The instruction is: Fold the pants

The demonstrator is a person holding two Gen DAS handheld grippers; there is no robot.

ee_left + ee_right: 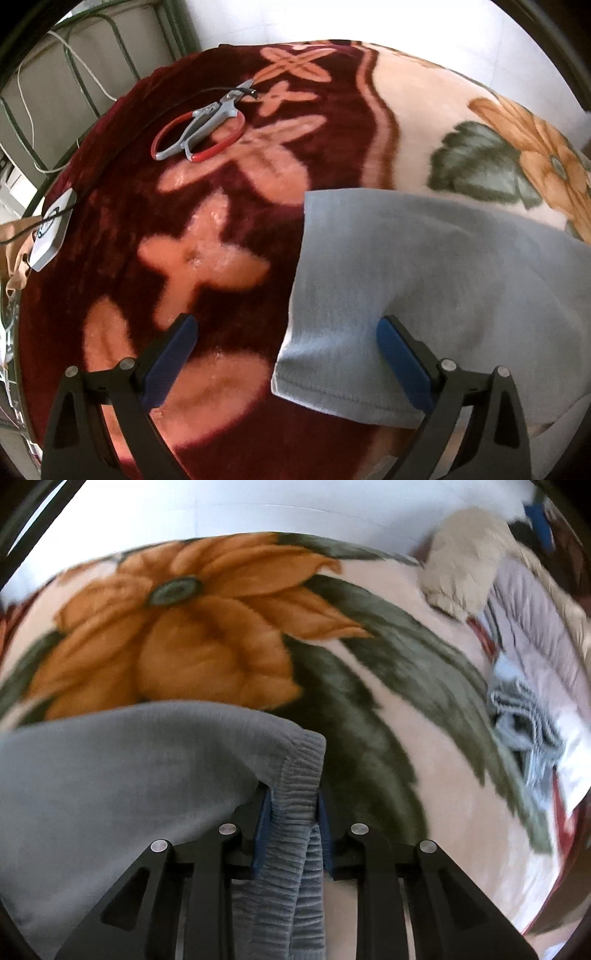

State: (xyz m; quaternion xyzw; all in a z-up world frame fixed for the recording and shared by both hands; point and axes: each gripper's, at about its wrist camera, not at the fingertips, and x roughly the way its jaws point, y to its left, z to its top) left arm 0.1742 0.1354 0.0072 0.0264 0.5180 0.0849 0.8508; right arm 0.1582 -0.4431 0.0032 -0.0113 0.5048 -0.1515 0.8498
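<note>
Grey-blue pants (424, 280) lie on a floral blanket (207, 221). In the left wrist view the leg hem end is at the lower middle. My left gripper (286, 332) is open wide, its right finger (402, 365) over the hem and its left finger over the bare blanket. In the right wrist view my right gripper (291, 812) is shut on the ribbed elastic waistband (295, 794) of the pants (110, 775), which bunches between the blue pads and is lifted a little off the blanket (424, 738).
Red-handled shears (203, 125) and a white device (50, 236) with a black cable lie on the blanket at the left. Other clothes are piled at the right edge: a beige piece (461, 565) and a grey striped piece (524, 723).
</note>
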